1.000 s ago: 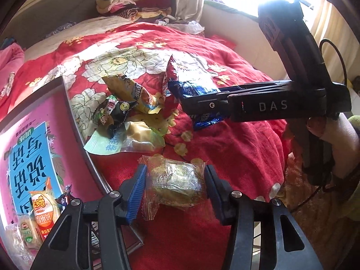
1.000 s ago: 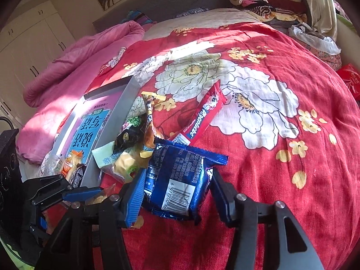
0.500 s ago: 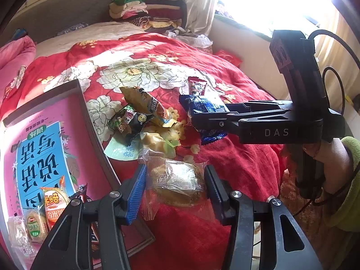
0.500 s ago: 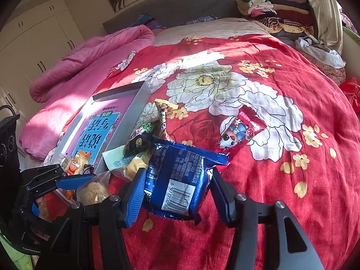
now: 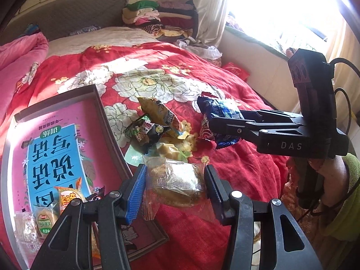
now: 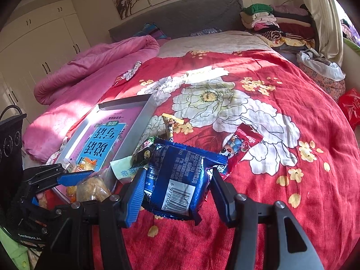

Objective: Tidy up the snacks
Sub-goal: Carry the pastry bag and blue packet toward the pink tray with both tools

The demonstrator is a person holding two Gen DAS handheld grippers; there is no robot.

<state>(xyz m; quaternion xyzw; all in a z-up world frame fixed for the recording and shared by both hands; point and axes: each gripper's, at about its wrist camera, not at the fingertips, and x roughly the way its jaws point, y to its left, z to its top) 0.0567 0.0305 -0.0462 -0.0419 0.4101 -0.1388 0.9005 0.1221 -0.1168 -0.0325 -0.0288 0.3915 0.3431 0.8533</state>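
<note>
Left wrist view: left gripper (image 5: 175, 181) holds a clear pastry pack (image 5: 174, 181) just right of the tray (image 5: 99, 103). Right gripper (image 6: 175, 186) clamps a blue packet (image 6: 177, 175). Best carry both over the rim before releasing.

A clear-wrapped pastry (image 5: 174, 183) and a blue packet (image 6: 177, 177) hang above the bedspread; more snacks (image 5: 157, 128) lie heaped beside the tray (image 5: 105, 121)
</note>
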